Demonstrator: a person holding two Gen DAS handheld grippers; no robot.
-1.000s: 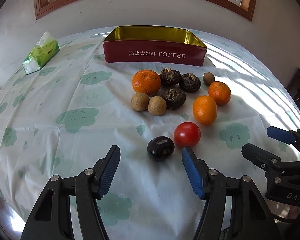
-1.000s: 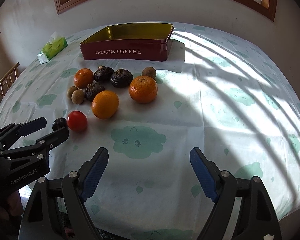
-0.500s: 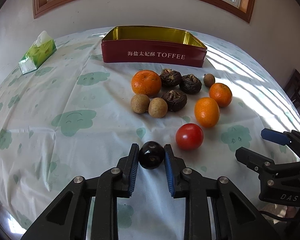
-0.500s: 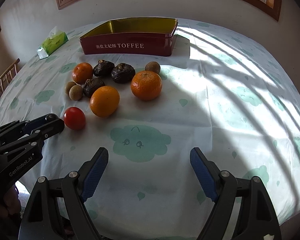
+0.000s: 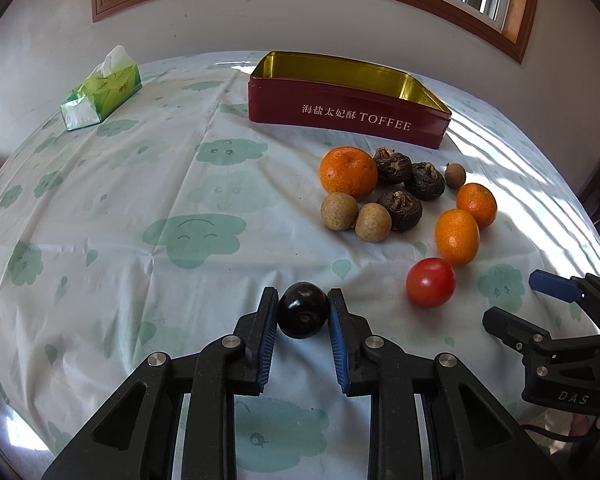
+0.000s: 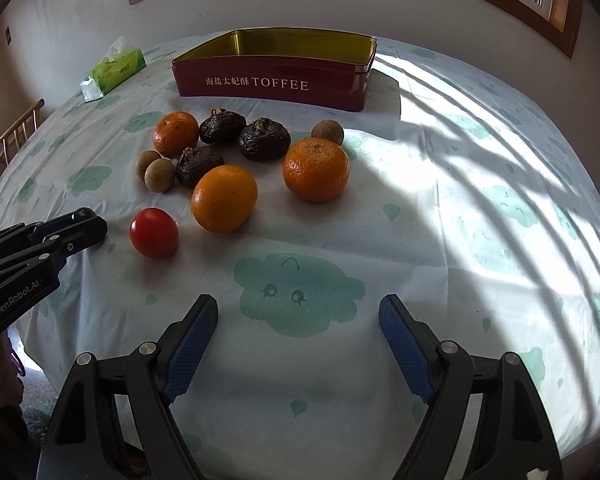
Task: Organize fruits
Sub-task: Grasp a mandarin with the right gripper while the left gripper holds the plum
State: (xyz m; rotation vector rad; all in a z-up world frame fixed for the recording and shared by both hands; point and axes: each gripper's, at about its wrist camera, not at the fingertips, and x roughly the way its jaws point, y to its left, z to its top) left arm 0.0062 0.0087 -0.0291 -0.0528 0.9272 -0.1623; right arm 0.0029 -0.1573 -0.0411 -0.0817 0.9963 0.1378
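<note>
My left gripper (image 5: 302, 309) is shut on a small dark round fruit (image 5: 302, 312), both blue pads pressing its sides, low over the tablecloth. To its right lies a red tomato (image 5: 431, 282), then three oranges (image 5: 457, 237), wrinkled dark fruits (image 5: 400, 210) and small brown fruits (image 5: 339, 212). Behind them stands the open red toffee tin (image 5: 346, 116). My right gripper (image 6: 298, 312) is open over bare cloth with nothing between its fingers. In the right wrist view the left gripper (image 6: 86, 226) sits just left of the tomato (image 6: 154, 233) and hides the dark fruit.
A green tissue pack (image 5: 102, 90) lies at the far left of the round table. The table edge curves close in front of both grippers. A wooden chair (image 6: 20, 128) stands beyond the left edge. A wall and window frame back the table.
The left gripper closed on the dark fruit, then shifted to the left with it, away from the tomato. The right gripper stayed open and nearly in place.
</note>
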